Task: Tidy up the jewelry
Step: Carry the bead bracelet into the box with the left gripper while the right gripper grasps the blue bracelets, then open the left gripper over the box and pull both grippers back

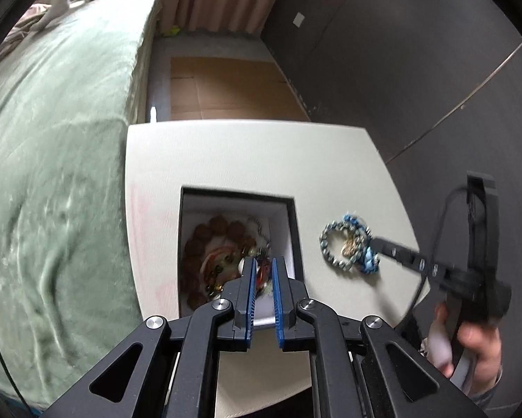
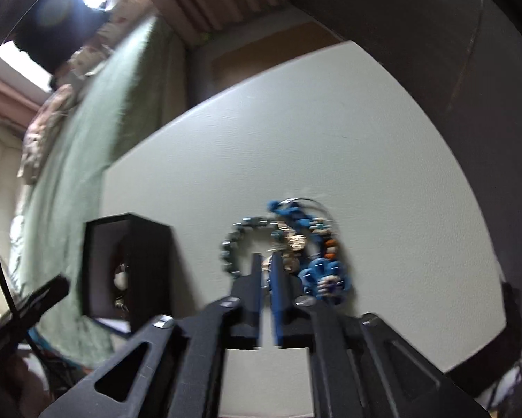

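A pale green plush bedspread [image 1: 52,174] fills the far left, left of both tongs. Next to it stands the white square table [image 1: 247,160]. On the table, straight ahead of the left tongs [image 1: 262,275], sits the black open box with a white lining [image 1: 238,202]; inside lie a bracelet of large brown beads [image 1: 205,233] and a tangle of smaller gold and white pieces too blurred to separate. The left tongs hang over the box's near edge, their blue-padded fingers [image 1: 250,292] drawn close with a narrow gap, and a small red and dark trinket [image 1: 262,270] shows between the tips; whether they actually pinch it I cannot tell.

Right of the box, on the bare table, lies a heap of jewelry [image 1: 350,244]: a ring of grey-blue beads, a blue knotted cord piece and a small gold item. The right tongs [image 2: 268,266] reach in from the near right, tips touching the heap, fingers nearly pressed together on its near edge; motion blur hides whether they grip it.
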The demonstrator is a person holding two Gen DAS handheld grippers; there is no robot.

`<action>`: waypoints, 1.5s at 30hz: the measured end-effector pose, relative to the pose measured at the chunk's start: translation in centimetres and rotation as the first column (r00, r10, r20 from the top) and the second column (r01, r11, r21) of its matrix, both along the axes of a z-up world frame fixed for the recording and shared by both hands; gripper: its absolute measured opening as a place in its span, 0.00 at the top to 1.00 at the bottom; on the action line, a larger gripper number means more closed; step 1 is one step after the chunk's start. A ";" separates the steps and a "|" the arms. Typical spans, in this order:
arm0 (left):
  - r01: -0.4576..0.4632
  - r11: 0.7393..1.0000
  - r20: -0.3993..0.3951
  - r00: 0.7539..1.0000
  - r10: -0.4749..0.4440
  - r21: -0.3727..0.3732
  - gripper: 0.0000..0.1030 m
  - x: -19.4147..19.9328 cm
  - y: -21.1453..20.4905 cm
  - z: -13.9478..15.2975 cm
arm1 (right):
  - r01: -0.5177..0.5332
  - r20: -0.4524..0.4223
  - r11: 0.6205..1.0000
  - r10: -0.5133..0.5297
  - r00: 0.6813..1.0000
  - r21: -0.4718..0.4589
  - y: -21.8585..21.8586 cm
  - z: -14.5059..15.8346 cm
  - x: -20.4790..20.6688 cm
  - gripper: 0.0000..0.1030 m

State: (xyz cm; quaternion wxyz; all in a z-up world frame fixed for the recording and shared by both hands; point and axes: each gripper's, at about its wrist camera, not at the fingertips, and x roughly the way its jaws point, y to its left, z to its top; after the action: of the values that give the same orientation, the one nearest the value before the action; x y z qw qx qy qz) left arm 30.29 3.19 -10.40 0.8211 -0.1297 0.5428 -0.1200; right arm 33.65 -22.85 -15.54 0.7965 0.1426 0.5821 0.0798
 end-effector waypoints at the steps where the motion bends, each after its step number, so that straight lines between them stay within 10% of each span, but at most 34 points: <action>1: -0.002 1.000 -0.002 1.000 0.002 -0.003 0.90 -0.2 0.1 -0.1 | 0.007 -0.009 1.000 -0.007 1.000 0.000 -0.4 -0.2 0.3 0.66; 8: -0.039 0.999 -0.020 0.999 0.039 0.010 0.90 -0.9 1.1 -1.0 | -0.024 -0.025 0.998 0.022 0.999 -0.064 0.0 -0.8 1.5 0.58; 14: -0.059 0.998 -0.038 0.998 0.059 0.003 0.89 -1.0 1.4 -1.8 | -0.112 -0.073 0.982 0.102 0.992 -0.150 3.2 -1.8 2.8 0.73; 20: -0.077 0.997 -0.044 0.996 0.077 0.004 0.43 -1.2 1.0 -2.2 | -0.182 -0.126 0.956 0.156 0.980 -0.232 4.9 -2.0 3.3 0.90; 36: -0.182 0.983 -0.086 0.980 0.180 -0.017 0.42 -3.1 5.2 -0.3 | -0.273 0.001 0.917 0.286 0.958 -0.291 9.0 9.4 0.9 0.90; 45: -0.224 0.975 -0.087 0.971 0.223 -0.003 0.33 -6.5 7.2 0.6 | -0.374 0.050 0.912 0.387 0.921 -0.169 15.8 12.9 -1.0 0.87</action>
State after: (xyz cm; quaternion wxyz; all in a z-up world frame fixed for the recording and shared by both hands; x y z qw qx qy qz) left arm 23.82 10.40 -9.81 0.8044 -0.2003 0.5587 -0.0246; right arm 32.66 -7.02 -2.59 0.7978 -0.0397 0.5697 0.1934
